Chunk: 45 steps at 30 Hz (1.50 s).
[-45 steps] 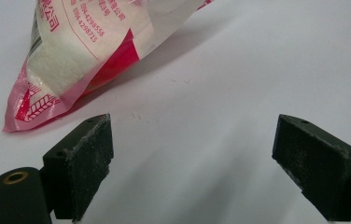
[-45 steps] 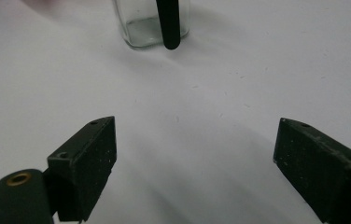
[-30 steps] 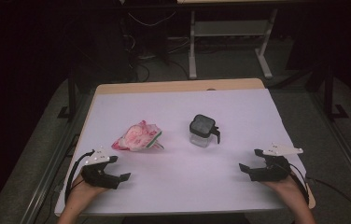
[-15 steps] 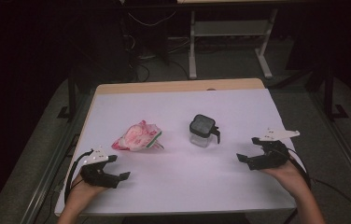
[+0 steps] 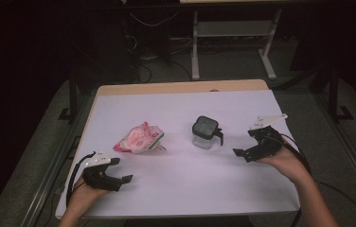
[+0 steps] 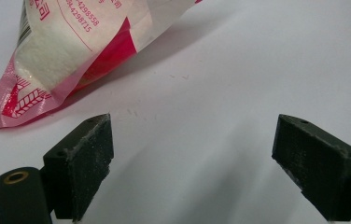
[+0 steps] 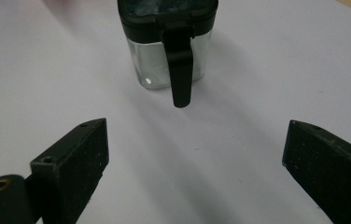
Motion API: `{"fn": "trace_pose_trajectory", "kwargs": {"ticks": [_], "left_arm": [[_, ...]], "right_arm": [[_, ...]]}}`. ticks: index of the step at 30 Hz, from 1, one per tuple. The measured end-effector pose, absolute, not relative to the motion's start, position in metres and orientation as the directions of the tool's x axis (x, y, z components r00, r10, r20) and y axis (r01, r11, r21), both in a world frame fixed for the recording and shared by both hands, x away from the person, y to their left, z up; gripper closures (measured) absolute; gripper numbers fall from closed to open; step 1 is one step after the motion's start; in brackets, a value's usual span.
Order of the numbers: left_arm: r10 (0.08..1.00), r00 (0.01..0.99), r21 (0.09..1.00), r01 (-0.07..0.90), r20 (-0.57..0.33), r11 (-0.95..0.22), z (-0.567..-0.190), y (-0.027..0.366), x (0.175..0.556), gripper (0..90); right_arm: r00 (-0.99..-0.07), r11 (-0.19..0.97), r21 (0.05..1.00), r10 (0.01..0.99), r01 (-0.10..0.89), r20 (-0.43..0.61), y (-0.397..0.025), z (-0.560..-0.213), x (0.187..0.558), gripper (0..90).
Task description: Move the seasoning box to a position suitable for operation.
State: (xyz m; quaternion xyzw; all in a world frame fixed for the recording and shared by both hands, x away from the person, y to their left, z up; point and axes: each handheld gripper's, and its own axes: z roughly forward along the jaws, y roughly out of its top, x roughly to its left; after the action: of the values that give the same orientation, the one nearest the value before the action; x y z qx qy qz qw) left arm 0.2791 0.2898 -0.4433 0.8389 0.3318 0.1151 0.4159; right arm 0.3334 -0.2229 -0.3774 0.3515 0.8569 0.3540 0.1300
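Two handheld black two-jaw grippers are being held low over a white-covered rectangular table [image 5: 181,189] with a bare wooden strip along its far edge. The left gripper [image 5: 121,180] is being kept near the table's front left corner, and its jaws are seen spread wide apart in the left gripper view, with nothing between them. A crumpled pink, red and white plastic packet [image 5: 139,139] is lying just beyond it, apart from the jaws. In the left gripper view the packet [image 6: 71,51] is being cut off by the top and left edges, so its full shape cannot be made out; red printed digits and part of a barcode are visible, but the rest of the print is too partial to be read.

The right gripper [image 5: 244,152] is being held toward the table's right side, pointed at a small clear square jar with a black lid and a black handle [image 5: 206,133]. Its jaws are likewise standing wide apart and empty, and the jar is standing upright a little ahead of them, untouched, near the table's middle. In the right gripper view the jar [image 7: 157,58] is being cropped at the top, so the lid is only partly seen, and whether anything is inside cannot be told.

The room behind the table is too dark for much to be made out.
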Motion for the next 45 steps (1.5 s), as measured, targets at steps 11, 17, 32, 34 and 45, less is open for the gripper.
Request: {"fn": "trace_pose_trajectory", "kwargs": {"ticks": [11, 17, 32, 34, 45], "left_arm": [[0.648, 0.756, 0.778, 0.458, -0.087, -0.430, -0.443, 0.288, 0.280, 12.2], [0.644, 0.761, 0.773, 0.458, -0.085, -0.439, -0.443, 0.288, 0.280, 12.2], [0.641, 0.763, 0.772, 0.458, -0.086, -0.441, -0.443, 0.287, 0.280, 12.2], [0.640, 0.764, 0.771, 0.456, -0.084, -0.444, -0.443, 0.287, 0.280, 12.2], [0.630, 0.773, 0.765, 0.453, -0.081, -0.458, -0.443, 0.287, 0.280, 12.2]], "right_arm": [[-0.753, 0.557, 0.667, 0.658, 0.495, 0.009, -0.204, -0.359, 0.354, 6.4], [-0.771, 0.598, 0.630, 0.637, 0.495, 0.001, -0.189, -0.353, 0.365, 6.4], [-0.827, 0.703, 0.546, 0.561, 0.456, -0.032, -0.148, -0.338, 0.402, 6.4], [-0.834, 0.712, 0.534, 0.551, 0.456, -0.022, -0.142, -0.337, 0.408, 6.1], [-0.856, 0.736, 0.499, 0.516, 0.456, 0.022, -0.121, -0.342, 0.434, 5.6]]}}
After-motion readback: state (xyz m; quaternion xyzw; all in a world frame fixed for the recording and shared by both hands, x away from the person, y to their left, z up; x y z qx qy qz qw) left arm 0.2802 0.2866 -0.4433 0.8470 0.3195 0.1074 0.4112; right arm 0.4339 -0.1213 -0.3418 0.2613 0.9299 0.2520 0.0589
